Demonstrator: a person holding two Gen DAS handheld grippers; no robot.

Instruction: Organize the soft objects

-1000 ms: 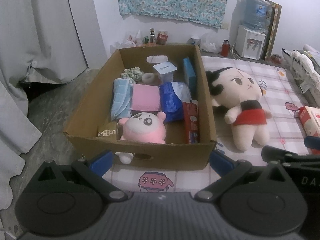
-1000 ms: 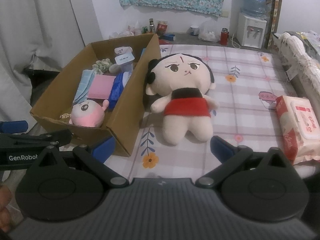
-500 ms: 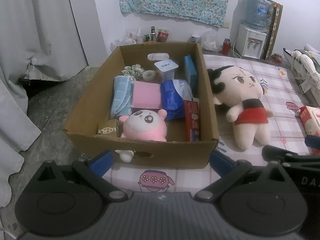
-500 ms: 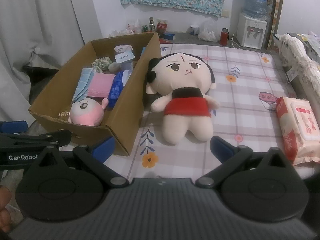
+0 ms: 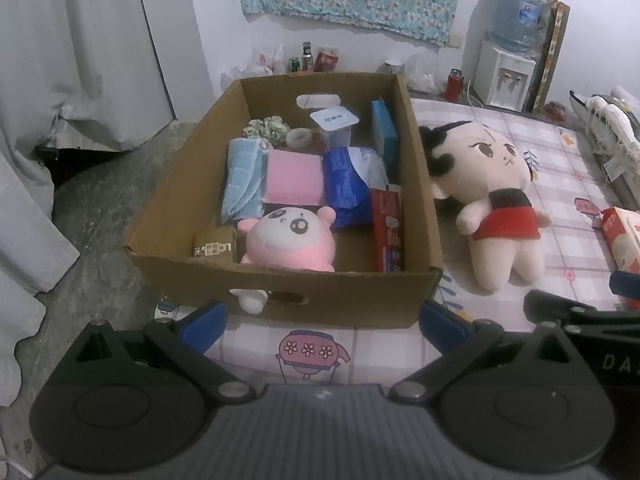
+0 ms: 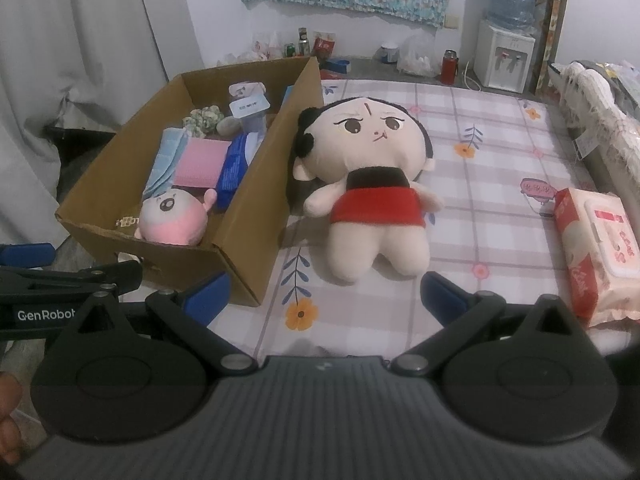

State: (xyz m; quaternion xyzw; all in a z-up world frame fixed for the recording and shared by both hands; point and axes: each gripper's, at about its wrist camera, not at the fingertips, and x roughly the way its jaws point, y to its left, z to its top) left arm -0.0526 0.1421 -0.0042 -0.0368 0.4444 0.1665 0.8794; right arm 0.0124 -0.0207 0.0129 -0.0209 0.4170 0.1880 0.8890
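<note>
A cardboard box (image 5: 340,304) (image 6: 248,208) stands on the checked mat and holds a pink plush (image 5: 290,240) (image 6: 172,220), folded cloths and packets. To the right of the box lies a big-headed doll in a red dress (image 5: 492,204) (image 6: 372,184), face up on the mat. My left gripper (image 5: 322,320) hangs open just before the box's near wall, holding nothing. My right gripper (image 6: 324,300) is open too, a short way before the doll's feet. A wet-wipes pack (image 6: 596,248) lies at the mat's right edge.
A water dispenser (image 6: 506,40) and bottles stand along the far wall. Grey curtains (image 5: 60,60) hang at the left over bare concrete floor. A bundle of white fabric (image 6: 600,120) lies at the right. A hand (image 6: 8,412) shows at the lower left.
Both grippers have drawn back and risen slightly, so the box and doll sit a little farther off. Nothing was taken hold of or let go.
</note>
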